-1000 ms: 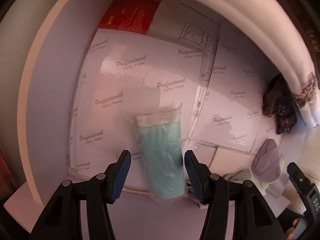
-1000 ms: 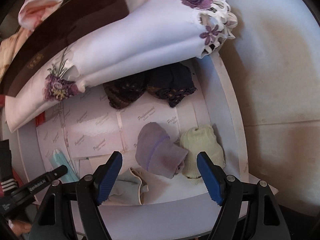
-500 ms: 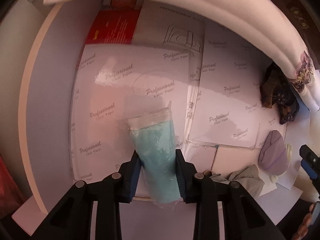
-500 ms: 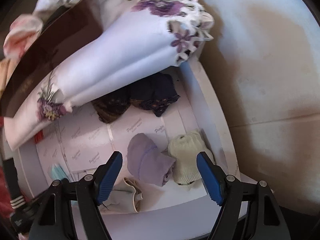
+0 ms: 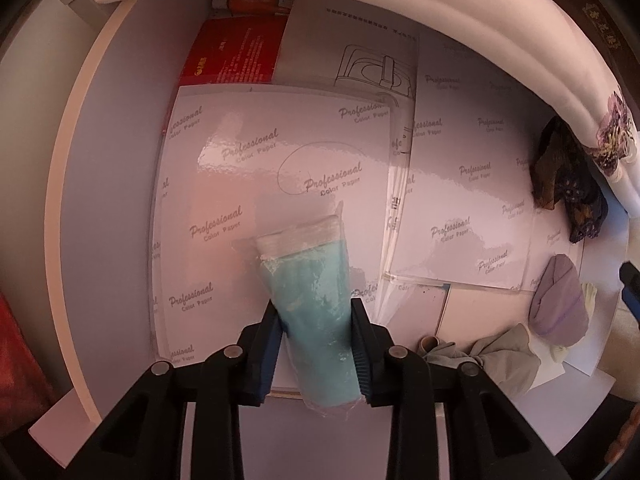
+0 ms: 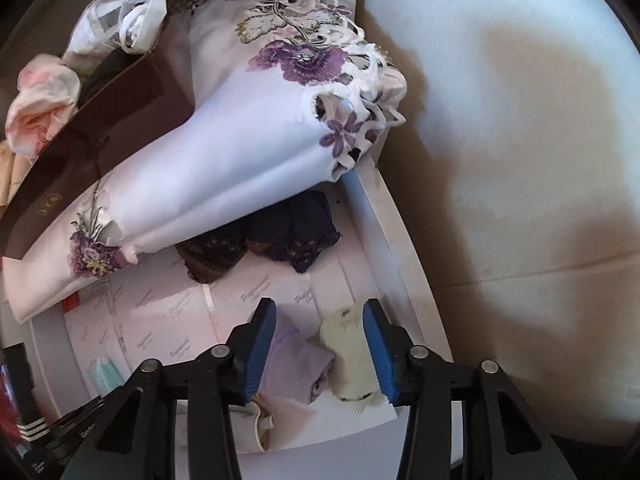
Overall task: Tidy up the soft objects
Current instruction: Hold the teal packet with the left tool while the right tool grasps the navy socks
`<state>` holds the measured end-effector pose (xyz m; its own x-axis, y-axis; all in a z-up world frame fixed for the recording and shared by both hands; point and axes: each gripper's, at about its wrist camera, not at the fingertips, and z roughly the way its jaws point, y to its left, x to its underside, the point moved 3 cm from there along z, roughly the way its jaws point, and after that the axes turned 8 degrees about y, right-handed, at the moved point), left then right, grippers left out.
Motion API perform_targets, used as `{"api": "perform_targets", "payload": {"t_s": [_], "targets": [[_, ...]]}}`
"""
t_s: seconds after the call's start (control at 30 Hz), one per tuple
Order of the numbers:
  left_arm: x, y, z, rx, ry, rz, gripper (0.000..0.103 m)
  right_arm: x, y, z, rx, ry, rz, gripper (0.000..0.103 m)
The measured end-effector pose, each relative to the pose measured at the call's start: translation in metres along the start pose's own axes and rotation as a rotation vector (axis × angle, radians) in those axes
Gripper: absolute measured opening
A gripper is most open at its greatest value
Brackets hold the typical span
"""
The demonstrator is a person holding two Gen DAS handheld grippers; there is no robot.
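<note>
Left claw [image 5: 316,350]: both blue pads pressed against the sides of the teal bundle in clear plastic wrap [image 5: 310,292], gripping it near its lower end. The bundle lies on glossy sheets printed "Professional Color Paper" [image 5: 248,184], which line a white drawer [image 5: 116,140].

Right claw [image 6: 320,346]: partly closed around two folded pieces, lilac sock [image 6: 298,364] on the left, cream sock [image 6: 348,356] on the right. Cannot tell if the pads press them or only bracket them.

Just beside the lilac sock, nearer the camera: a crumpled beige-grey piece [image 5: 504,356].

Farther back: two dark patterned pieces [image 6: 276,240] side by side, partly under a white embroidered cloth with purple flowers [image 6: 256,136] that overhangs the drawer.

Farthest in the left view: a red booklet [image 5: 236,56] at the drawer's back.
</note>
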<state>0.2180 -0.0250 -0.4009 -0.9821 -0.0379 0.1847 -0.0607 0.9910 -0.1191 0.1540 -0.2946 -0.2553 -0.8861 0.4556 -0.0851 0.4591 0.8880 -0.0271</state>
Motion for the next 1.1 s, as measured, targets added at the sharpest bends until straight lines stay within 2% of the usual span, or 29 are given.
{"api": "perform_targets", "payload": {"t_s": [0.17,0.3,0.67,0.93,1.1], "targets": [[0.001,0.002,-0.003,0.009,-0.003,-0.001,0.032,-0.017,0.014,0.008,0.018,-0.009,-0.057,0.047],[0.002,0.004,-0.002,0.014,-0.002,0.001,0.032,-0.030,0.023,0.018,0.046,-0.024,-0.097,0.051],[0.002,0.004,-0.002,0.008,-0.003,0.007,0.032,-0.053,0.035,0.043,0.093,-0.005,-0.126,0.048],[0.002,0.002,-0.003,0.002,-0.005,0.010,0.032,-0.064,0.042,0.050,0.102,0.021,-0.140,0.005],[0.002,0.002,-0.003,0.004,-0.005,0.008,0.032,-0.062,0.050,0.041,0.060,0.049,-0.152,0.000]]}}
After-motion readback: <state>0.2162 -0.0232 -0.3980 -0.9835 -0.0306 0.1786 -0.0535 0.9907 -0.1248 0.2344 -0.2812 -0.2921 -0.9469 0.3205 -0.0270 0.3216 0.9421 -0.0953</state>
